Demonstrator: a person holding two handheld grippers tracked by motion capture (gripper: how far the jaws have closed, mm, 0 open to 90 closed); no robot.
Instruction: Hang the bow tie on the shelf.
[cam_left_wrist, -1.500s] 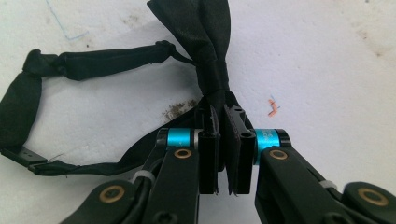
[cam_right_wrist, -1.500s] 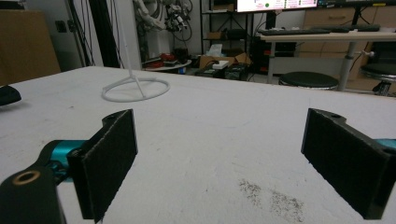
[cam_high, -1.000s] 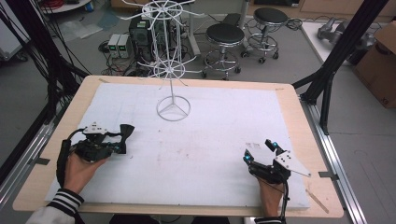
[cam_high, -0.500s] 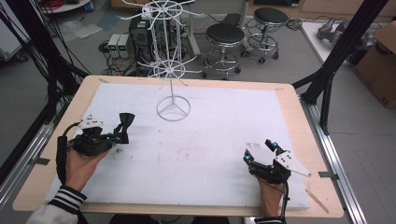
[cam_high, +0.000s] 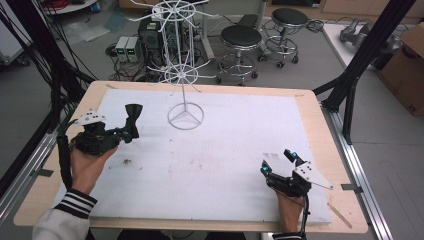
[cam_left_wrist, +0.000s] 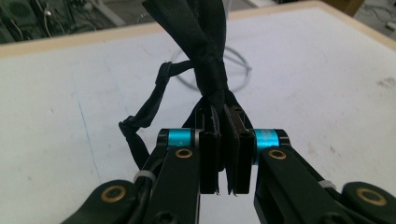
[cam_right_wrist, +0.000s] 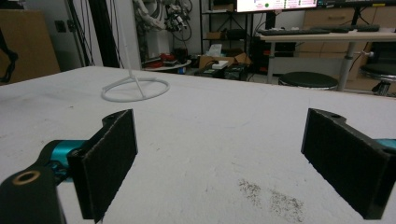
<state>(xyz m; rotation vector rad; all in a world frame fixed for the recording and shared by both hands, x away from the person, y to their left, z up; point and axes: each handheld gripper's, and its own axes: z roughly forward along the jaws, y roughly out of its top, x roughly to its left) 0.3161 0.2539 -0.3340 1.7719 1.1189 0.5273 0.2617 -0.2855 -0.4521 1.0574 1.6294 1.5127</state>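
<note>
Rising: left gripper (cam_high: 131, 131) | black bow tie (cam_high: 133, 114) clamped (now higher)

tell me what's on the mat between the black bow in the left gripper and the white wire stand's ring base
Nothing: in the high view the white mat is bare between the black bow, clamped in the left gripper, and the stand's ring base.

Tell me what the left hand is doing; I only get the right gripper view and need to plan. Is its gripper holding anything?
Observer: Yes. The left gripper is shut on a black bow.
Operator: Is the bow lying on the table?
Observer: No, it is held clear of the table, with a strap dangling from it.
Operator: Anything hanging on the rack?
Observer: No, the arms of the rack that I can see are bare.
</note>
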